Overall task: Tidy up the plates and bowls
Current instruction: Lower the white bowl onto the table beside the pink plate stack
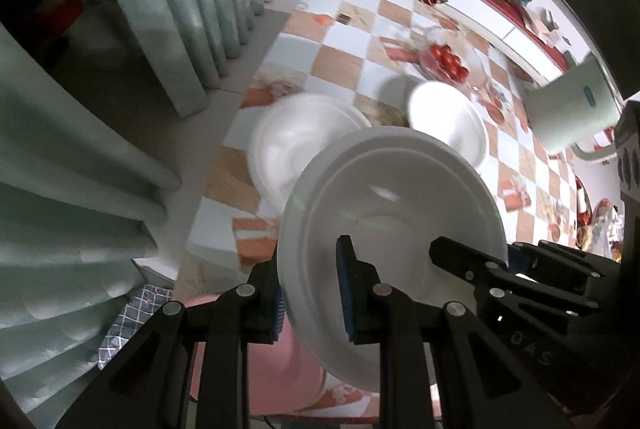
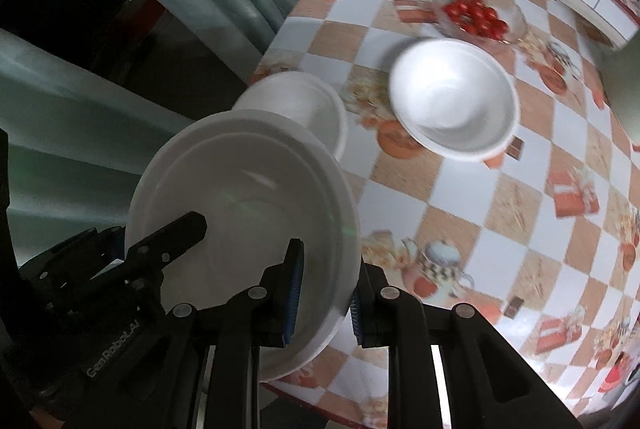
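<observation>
— Where is the bowl they are carrying?

— The held white bowl (image 1: 384,229) hangs in the air above the near edge of the table (image 2: 460,197), tilted so its hollow faces the cameras. Both grippers have it at once, on opposite sides of the rim.

— How does the rim sit in the left gripper (image 1: 310,293)?

— The rim passes between its two blue-padded fingers. One pad is inside the bowl, the other outside, under the wall. The jaws are closed tight on that rim. In the same view the right gripper's black finger reaches in over the far side of the rim.

— And the right gripper (image 2: 324,301)?

— Same arrangement, mirrored. Its inner pad lies against the inside wall and its outer pad sits just beyond the rim's edge, on the table side. The jaws are clamped on the rim. The left gripper's finger shows at the opposite side of the bowl.

— What else is on the table?

— Two more white bowls. A second white bowl (image 2: 454,97) stands upright on the checked cloth, well apart from the held one. The blurred white bowl (image 2: 304,105) lies near the table's left edge, partly hidden behind the held bowl's rim; I cannot tell whether they touch. Beyond them stands a glass bowl of tomatoes (image 2: 478,13). Grey-green curtains (image 1: 180,1) hang beside the table.
</observation>
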`<state>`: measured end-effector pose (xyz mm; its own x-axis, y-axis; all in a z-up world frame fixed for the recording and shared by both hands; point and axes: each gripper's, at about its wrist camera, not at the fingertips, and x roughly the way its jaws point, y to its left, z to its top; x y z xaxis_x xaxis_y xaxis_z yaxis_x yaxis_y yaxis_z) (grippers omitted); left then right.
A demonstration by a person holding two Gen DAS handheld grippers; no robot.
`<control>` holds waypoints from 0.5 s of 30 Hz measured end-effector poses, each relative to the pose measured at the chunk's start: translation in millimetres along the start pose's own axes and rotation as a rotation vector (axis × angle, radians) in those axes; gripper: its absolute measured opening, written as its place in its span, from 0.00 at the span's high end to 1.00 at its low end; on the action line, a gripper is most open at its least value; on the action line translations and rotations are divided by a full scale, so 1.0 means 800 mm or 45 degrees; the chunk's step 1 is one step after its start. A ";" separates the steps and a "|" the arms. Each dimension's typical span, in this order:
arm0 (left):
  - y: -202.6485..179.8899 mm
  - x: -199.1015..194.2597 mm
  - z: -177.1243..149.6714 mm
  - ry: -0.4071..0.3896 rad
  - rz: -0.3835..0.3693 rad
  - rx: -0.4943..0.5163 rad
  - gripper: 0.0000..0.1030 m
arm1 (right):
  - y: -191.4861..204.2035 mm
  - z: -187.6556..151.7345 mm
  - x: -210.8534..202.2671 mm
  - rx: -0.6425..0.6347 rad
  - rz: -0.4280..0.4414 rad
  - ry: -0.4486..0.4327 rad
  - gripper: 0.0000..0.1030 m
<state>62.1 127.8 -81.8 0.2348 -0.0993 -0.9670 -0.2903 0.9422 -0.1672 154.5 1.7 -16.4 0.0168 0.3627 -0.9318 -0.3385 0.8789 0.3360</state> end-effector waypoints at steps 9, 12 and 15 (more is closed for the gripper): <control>0.022 0.025 0.031 0.018 0.010 -0.019 0.77 | 0.015 0.037 0.029 -0.001 -0.035 0.014 0.77; 0.028 0.035 0.040 0.027 0.014 -0.029 0.77 | 0.018 0.046 0.040 -0.008 -0.047 0.021 0.77; 0.033 0.044 0.052 0.031 0.025 -0.038 0.78 | 0.021 0.057 0.050 -0.010 -0.060 0.025 0.77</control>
<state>101.0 162.3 -112.4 0.2067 -0.0891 -0.9743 -0.3225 0.9340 -0.1538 192.6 45.3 -41.8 0.0149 0.3146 -0.9491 -0.3454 0.8924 0.2904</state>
